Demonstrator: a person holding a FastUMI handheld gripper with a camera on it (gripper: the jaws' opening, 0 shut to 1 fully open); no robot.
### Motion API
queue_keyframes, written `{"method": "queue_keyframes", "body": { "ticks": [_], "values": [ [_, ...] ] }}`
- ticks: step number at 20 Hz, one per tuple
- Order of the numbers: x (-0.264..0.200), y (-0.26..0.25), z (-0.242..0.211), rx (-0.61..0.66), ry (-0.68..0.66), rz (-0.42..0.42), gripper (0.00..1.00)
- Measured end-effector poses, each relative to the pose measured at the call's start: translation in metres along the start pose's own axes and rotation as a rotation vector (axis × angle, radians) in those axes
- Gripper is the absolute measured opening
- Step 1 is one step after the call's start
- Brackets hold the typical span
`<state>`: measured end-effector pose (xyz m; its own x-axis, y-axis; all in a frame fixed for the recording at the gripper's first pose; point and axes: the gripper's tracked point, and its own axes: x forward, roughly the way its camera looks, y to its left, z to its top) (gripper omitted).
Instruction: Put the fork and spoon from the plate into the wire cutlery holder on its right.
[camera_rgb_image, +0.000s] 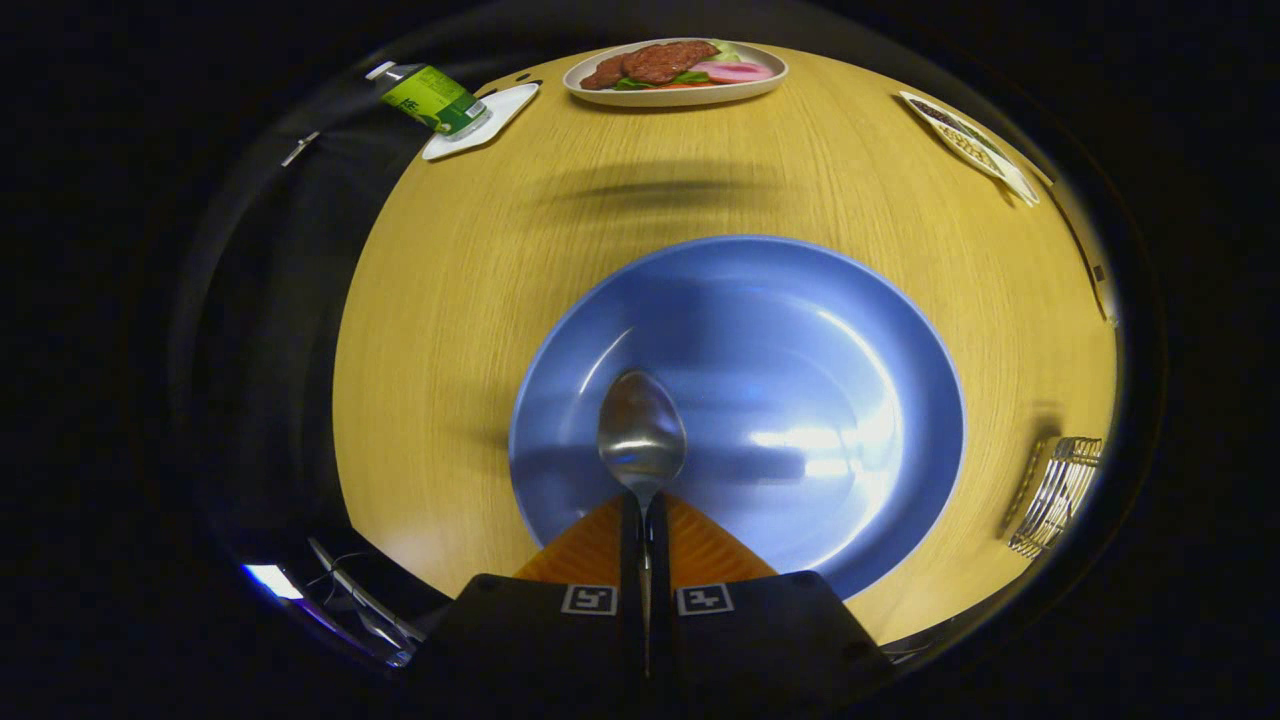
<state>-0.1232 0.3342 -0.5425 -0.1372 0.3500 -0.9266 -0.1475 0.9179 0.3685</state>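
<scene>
The spoon (641, 436) is pinched by its handle in the gripper (645, 510) above the plate (880, 330) (no fork seen there), and a carry rightward to the wire holder (1058, 492) seems called for next.

A shiny metal spoon (641, 437), handle pinched between the fingers, bowl over the blue plate (800, 330); wire cutlery holder (1058, 495) stands right.

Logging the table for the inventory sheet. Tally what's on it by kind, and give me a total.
Plates and dishes: 4 (blue plate, food plate, white dish, patterned dish)
Cutlery: 1 (spoon, gripper fingers shut on its handle)
Bottles: 1 (green-labelled bottle)
Holders: 1 (wire cutlery holder)
Total: 7
</scene>
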Motion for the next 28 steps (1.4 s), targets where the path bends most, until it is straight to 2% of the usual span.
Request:
{"method": "queue_keyframes", "body": {
  "ticks": [7,15,20,28],
  "values": [
    [-0.044,-0.008,0.013,0.003,-0.071,0.086,0.07],
    [-0.155,-0.056,0.032,0.023,-0.191,0.148,0.07],
    [-0.208,-0.121,0.021,0.037,-0.201,0.097,0.07],
    [-0.232,-0.221,-0.032,0.03,-0.011,-0.015,0.07]
  ]
}}
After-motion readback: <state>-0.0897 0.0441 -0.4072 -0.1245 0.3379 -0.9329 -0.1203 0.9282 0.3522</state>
